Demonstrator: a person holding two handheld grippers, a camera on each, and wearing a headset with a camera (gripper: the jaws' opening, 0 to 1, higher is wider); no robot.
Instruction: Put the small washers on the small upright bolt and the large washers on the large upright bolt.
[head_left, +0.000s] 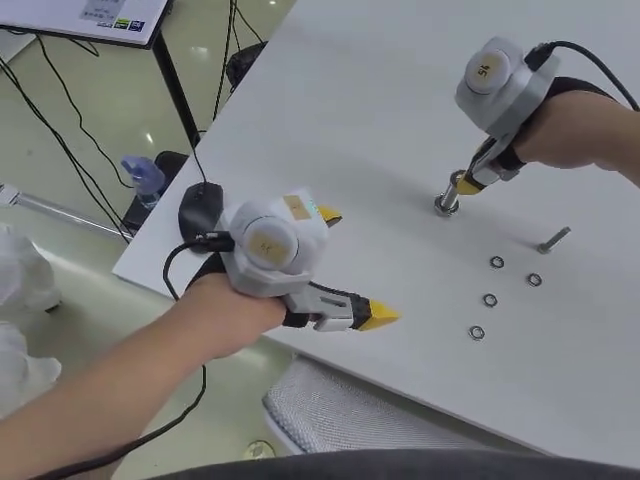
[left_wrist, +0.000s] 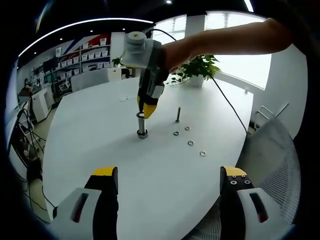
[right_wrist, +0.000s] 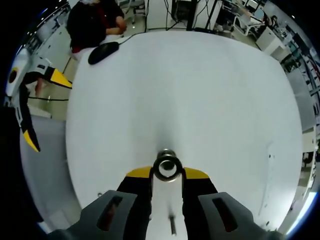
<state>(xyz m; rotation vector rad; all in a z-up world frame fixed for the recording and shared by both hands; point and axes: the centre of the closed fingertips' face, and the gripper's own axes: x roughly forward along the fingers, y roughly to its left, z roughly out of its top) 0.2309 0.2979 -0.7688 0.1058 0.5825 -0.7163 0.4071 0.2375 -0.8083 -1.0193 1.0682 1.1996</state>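
**Q:** Head view with both gripper views. What stage of the sorting is shown?

**A:** The large-washer stage, which I judge to be near its end. The right tongs (head_left: 462, 186) pinch a large washer (right_wrist: 157, 168) flat between their yellow tips. It is directly over the top of the large bolt (head_left: 446, 203), which stands upright on the white desk (head_left: 350, 120). In the left gripper view the ring appears to sit at the bolt's tip, not yet slid down the shank.

**Q:** Are other large washers already on that bolt?

**A:** The bolt's foot looks wider than its shank. Whether that is the bolt's head or stacked washers cannot be told. The only loose washers seen on the desk are small ones, so this large one is probably the last of its kind.

**Q:** And the small set?

**A:** Untouched, as far as can be seen. Four small washers (head_left: 497, 262) lie flat on the desk, apart from one another. They are near the small bolt (head_left: 553, 239), which appears bare and stands well clear of the large bolt.

**Q:** The other hand?

**A:** The left tongs (head_left: 354, 265) hover spread wide and empty near the desk's edge, well apart from both bolts. What is left is to release the large washer, then make four small pick-ups.
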